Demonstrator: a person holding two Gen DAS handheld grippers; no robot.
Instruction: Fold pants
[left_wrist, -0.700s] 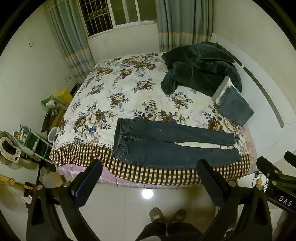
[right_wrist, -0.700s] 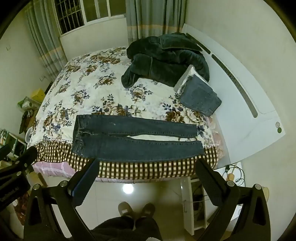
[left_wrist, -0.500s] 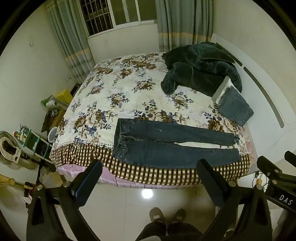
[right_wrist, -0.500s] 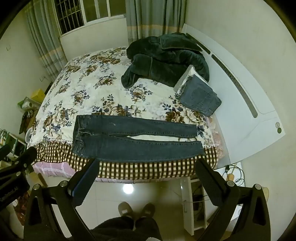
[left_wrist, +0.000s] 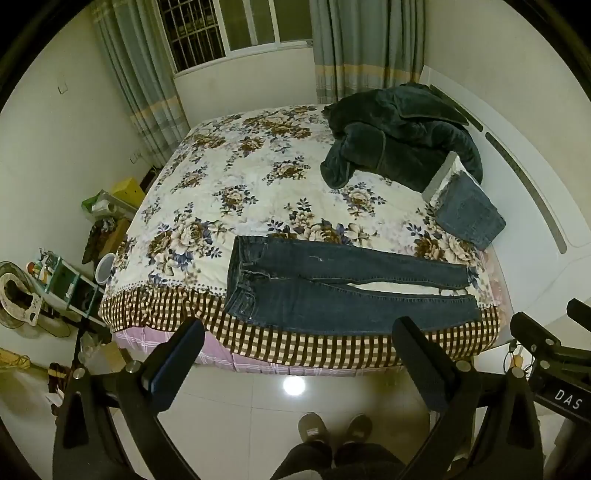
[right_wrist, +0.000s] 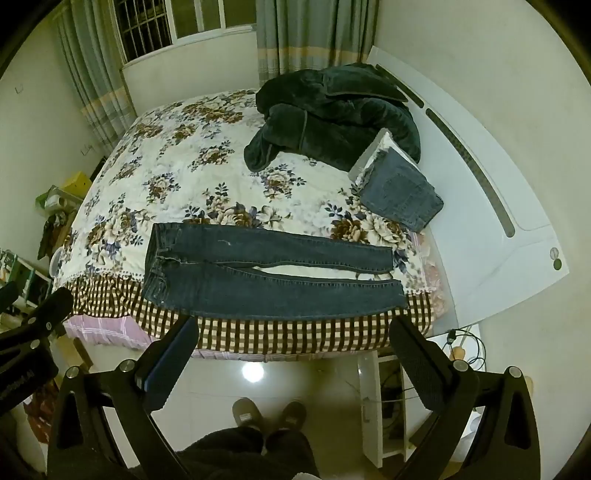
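Floral bed (left_wrist: 258, 177) (bedroom): jeans (left_wrist: 332, 284) flat; left tool (left_wrist: 295, 347), right tool (right_wrist: 291, 338) agape, empty.

pants (left_wrist: 332, 284): dark blue denim
my bedspread (left_wrist: 236, 177): cream, brown-and-blue flowers, brown checked border
jacket (left_wrist: 399, 147): dark green
folded jeans (left_wrist: 469, 216): were grey-blue

Bed (left_wrist: 236, 177) with pants (left_wrist: 332, 288), jacket (left_wrist: 402, 144)

Dim yellowish indoor light from overhead. Bright glare spot on the glossy floor (left_wrist: 294, 386), near. Window (left_wrist: 236, 29) dark. Strong fisheye bending, black vignette corners. Focus sharp throughout.
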